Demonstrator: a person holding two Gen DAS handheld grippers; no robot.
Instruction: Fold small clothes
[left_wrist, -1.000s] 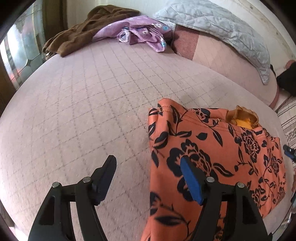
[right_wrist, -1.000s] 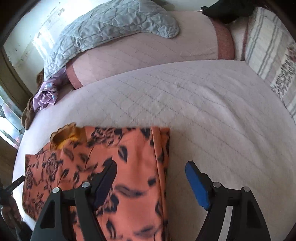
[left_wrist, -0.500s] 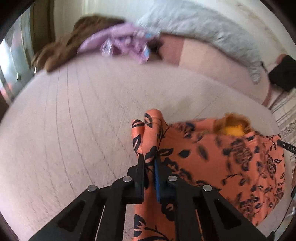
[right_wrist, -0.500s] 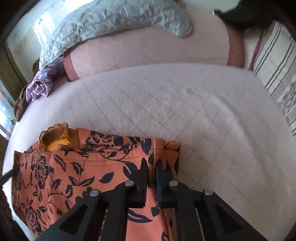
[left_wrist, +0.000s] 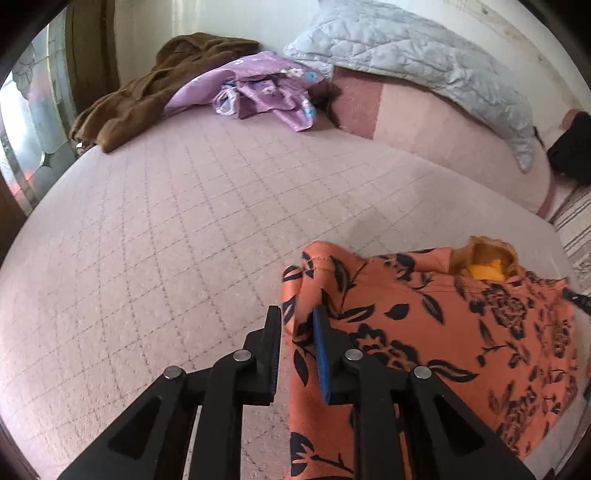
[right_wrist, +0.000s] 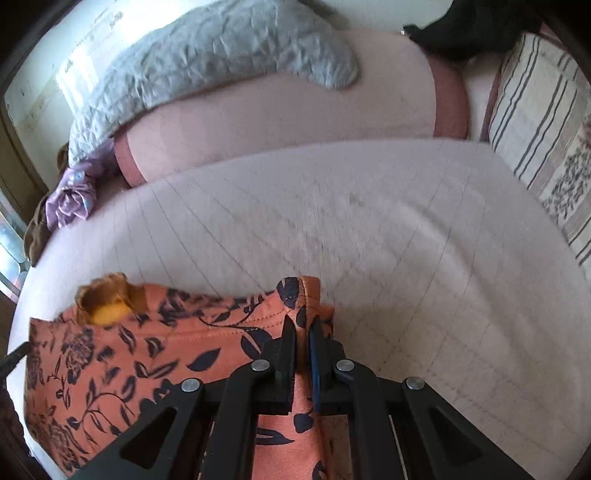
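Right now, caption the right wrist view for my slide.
Right gripper shut on the corner of the orange floral garment lying on the pink quilted bed.

Soft daylight fills both fisheye views, brightest as glare on the wall at upper left in the right wrist view. Shadows are faint. The left view is sharp; the right shows motion blur across the bedspread. Edges curve strongly, corners vignette black.

The orange floral garment is looking like smooth matt cloth; the pink bedspread is showing soft quilted stitching.
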